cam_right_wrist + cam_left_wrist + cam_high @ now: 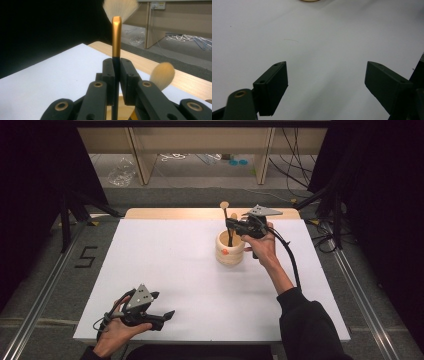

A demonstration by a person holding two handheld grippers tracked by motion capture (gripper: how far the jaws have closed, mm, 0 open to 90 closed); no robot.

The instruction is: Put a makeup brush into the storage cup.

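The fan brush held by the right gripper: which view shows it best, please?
The right gripper view: the fan brush stands upright and close, clamped by the right gripper, with gold ferrule and pale bristles. In the high view it is a thin stick above the wooden cup.

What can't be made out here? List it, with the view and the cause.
- Wooden cup interior, high view: hidden by its own wall.
- Fan brush lower handle, right gripper view: covered by the right gripper.
- Round brush: blurred, handle hidden behind the gripper.
- Cup's orange mark, high view: too small to identify.
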